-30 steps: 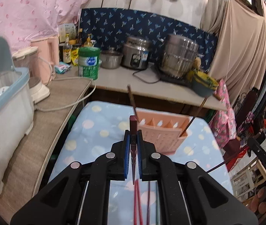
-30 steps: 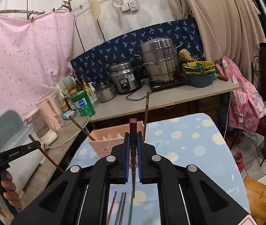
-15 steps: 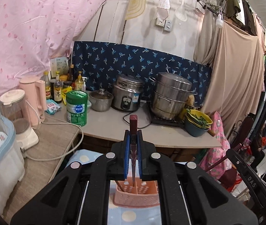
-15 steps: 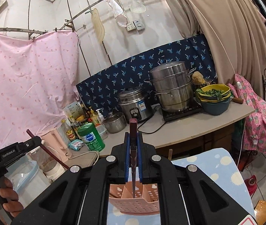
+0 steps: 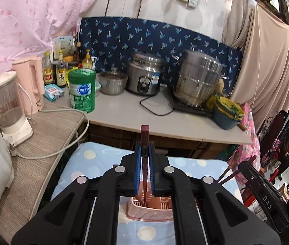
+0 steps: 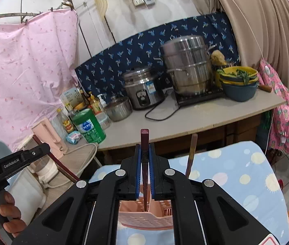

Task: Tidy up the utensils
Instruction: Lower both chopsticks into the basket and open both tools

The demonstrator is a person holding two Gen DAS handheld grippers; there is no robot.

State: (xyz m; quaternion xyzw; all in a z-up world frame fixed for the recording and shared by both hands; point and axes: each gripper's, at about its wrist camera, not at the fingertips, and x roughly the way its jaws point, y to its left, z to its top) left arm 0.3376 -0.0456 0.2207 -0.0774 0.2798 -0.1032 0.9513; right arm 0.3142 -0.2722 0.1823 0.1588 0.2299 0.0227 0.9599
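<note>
**Two chopsticks poised over the pink basket**

Each chopstick (image 5: 144,140) (image 6: 144,143) stands upright, pinched between narrow tongs, tip just above or inside the pink basket (image 5: 150,209) on the spotted tabletop (image 5: 87,163). The left tongs (image 5: 144,163) and right tongs (image 6: 144,163) both grip firmly. To finish well, I judge each should lower straight into a compartment before letting go, keeping the stick vertical. Only the right view shows another chopstick (image 6: 191,153) already standing in the basket (image 6: 144,218); the left view shows the right tool's sticks from the side.
</note>
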